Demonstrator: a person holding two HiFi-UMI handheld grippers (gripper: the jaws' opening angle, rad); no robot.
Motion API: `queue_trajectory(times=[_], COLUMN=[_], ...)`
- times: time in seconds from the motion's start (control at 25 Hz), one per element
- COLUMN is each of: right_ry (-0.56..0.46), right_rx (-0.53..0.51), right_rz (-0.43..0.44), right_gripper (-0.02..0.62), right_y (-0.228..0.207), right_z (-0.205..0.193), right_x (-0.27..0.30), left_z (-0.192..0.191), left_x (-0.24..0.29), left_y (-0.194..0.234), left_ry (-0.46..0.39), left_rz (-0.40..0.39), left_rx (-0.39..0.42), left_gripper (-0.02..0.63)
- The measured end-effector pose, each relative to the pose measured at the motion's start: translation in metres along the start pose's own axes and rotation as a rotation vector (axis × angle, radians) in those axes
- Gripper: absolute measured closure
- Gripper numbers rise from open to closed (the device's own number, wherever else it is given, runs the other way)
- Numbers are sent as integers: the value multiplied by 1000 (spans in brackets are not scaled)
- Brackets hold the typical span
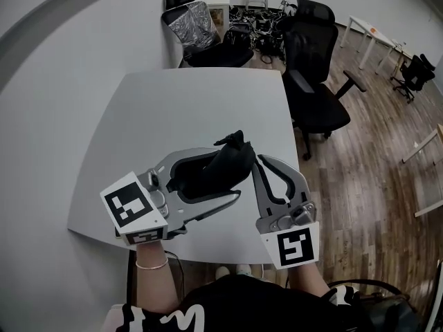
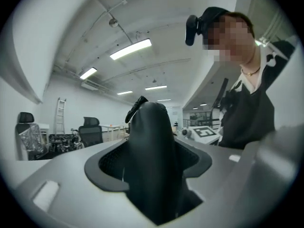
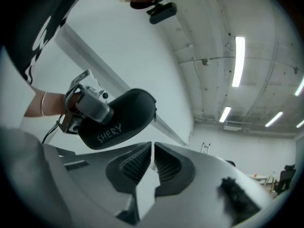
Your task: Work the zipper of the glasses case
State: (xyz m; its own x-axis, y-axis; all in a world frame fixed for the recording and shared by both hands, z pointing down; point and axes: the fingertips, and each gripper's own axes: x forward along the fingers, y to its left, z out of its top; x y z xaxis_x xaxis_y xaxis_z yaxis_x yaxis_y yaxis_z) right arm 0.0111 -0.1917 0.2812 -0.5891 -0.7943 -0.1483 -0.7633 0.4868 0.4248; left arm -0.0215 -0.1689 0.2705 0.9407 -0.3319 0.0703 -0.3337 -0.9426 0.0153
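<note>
A black glasses case (image 1: 216, 168) is held up above the white table (image 1: 187, 102), and my left gripper (image 1: 225, 173) is shut on its middle. In the left gripper view the case (image 2: 152, 165) fills the gap between the jaws and stands on end, with its black zipper tab (image 2: 135, 107) sticking out at the top. My right gripper (image 1: 261, 160) hovers just right of the case, not touching it. Its jaws (image 3: 153, 148) are shut with nothing between them. The right gripper view shows the case (image 3: 121, 122) from the side, with white lettering on it.
A black office chair (image 1: 315, 81) stands off the table's far right corner. A second chair (image 1: 190, 23) and a tangle of cables lie beyond the far edge. Wooden floor (image 1: 374, 158) runs along the right. The person's torso is at the near edge.
</note>
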Motion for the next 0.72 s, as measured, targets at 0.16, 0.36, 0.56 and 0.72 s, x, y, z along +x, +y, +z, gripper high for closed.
queue_trajectory(times=[0.16, 0.36, 0.56, 0.72], right_ry=[-53, -113, -163, -182], right_rx=[-88, -188, -287, -439], right_rz=[39, 50, 65, 136], right_gripper=[586, 584, 584, 584], right_y=[12, 21, 28, 44], right_z=[18, 34, 48, 50], right_x=[6, 2, -4, -10], left_z=[-1, -12, -7, -7], left_x=[-13, -23, -32, -40], left_y=[-17, -22, -25, -31], left_ry=[42, 88, 82, 94], left_rz=[-151, -198, -209, -224], left_rx=[6, -12, -18, -3], left_gripper=[304, 304, 304, 304])
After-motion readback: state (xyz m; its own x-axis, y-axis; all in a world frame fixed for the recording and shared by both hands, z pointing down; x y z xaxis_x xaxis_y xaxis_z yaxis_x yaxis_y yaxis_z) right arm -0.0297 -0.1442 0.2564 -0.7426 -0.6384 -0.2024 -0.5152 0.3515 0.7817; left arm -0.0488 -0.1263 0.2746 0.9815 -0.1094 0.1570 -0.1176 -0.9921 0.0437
